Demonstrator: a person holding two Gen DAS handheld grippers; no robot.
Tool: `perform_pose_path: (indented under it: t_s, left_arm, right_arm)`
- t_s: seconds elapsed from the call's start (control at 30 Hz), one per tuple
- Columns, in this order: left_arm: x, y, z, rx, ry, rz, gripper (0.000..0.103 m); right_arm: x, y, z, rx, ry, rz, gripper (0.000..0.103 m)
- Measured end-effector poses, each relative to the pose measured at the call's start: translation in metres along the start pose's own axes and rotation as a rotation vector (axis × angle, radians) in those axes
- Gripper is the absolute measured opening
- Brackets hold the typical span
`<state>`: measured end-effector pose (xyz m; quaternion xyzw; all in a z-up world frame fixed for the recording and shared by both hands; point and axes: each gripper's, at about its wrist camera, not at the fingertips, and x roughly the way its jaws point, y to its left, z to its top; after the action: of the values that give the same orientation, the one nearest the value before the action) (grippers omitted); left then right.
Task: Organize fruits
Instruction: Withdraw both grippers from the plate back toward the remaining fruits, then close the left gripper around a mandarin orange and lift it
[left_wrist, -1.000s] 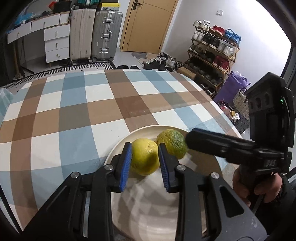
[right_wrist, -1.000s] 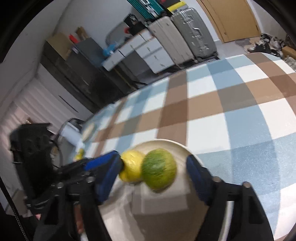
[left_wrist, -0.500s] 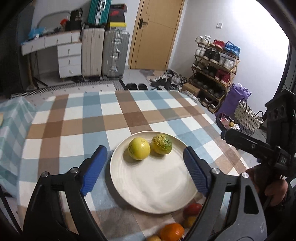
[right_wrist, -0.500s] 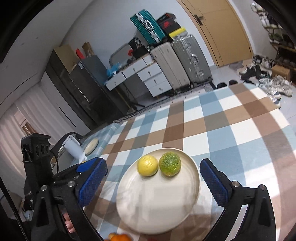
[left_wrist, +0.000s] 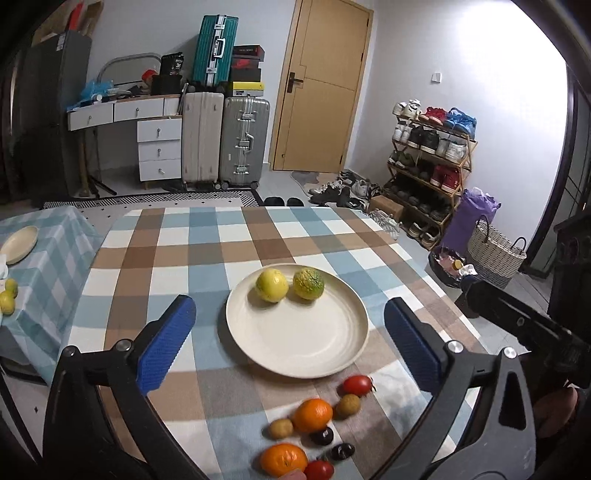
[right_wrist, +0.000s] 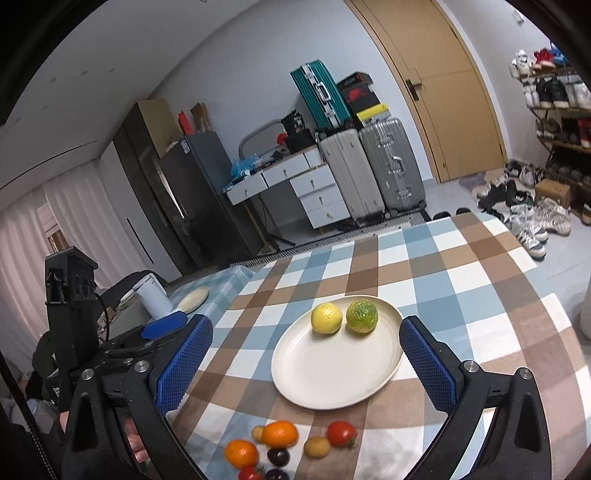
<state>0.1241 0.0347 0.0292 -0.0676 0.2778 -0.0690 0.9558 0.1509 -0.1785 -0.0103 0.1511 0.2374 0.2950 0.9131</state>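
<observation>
A cream plate (left_wrist: 295, 332) (right_wrist: 332, 373) sits on the checked table and holds a yellow lemon (left_wrist: 272, 285) (right_wrist: 326, 318) and a green-yellow citrus (left_wrist: 308, 283) (right_wrist: 362, 316), side by side at its far edge. Loose fruit lies in front of the plate: two oranges (left_wrist: 312, 415) (right_wrist: 280, 434), a red tomato (left_wrist: 357, 384) (right_wrist: 341, 433), small brownish fruits (left_wrist: 347, 405) and dark ones (left_wrist: 321, 435). My left gripper (left_wrist: 290, 341) is open and empty, above the plate's near side. My right gripper (right_wrist: 306, 363) is open and empty, also back above the plate.
A side table with a checked cloth at the left holds a small cream dish (left_wrist: 18, 243) and two lemons (left_wrist: 6, 302). Suitcases (left_wrist: 225, 140), drawers, a door and a shoe rack (left_wrist: 428, 162) stand behind the table. The right gripper's body (left_wrist: 535, 332) shows at right.
Both grippers have let go of the lemon and the green citrus on the plate, opened wide and pulled back and up. The loose fruit in front of the plate has come into view.
</observation>
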Motion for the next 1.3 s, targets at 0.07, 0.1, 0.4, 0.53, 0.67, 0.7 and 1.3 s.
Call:
perform_pose_path:
  t_s: [0.07,0.1,0.4,0.53,0.67,0.7,1.3]
  left_arm:
    - [-0.007,0.000,-0.007,-0.003,0.005,0.009,0.102]
    - [-0.013,0.000,-0.012,-0.012,0.012,0.014,0.102]
    - [-0.036,0.011,-0.054,-0.062,0.055,0.039,0.102]
    - [-0.033,0.021,-0.070,-0.082,0.076,0.049,0.102]
    - [-0.021,0.027,-0.090,-0.101,0.138,0.035,0.102]
    - [-0.018,0.029,-0.095,-0.103,0.152,0.030,0.102]
    - [0.039,0.036,-0.138,-0.146,0.299,-0.016,0.102]
  right_arm:
    - [-0.007,0.006,-0.006,-0.016,-0.003,-0.003,0.103]
    - [-0.011,0.009,-0.009,-0.025,-0.004,-0.004,0.103]
    - [-0.028,0.030,-0.038,-0.088,-0.001,-0.020,0.103]
    - [-0.026,0.035,-0.053,-0.101,0.025,-0.024,0.103]
    - [-0.020,0.033,-0.070,-0.092,0.065,-0.034,0.103]
    - [-0.018,0.031,-0.075,-0.088,0.080,-0.036,0.103]
    - [0.012,0.017,-0.122,-0.057,0.215,-0.038,0.103]
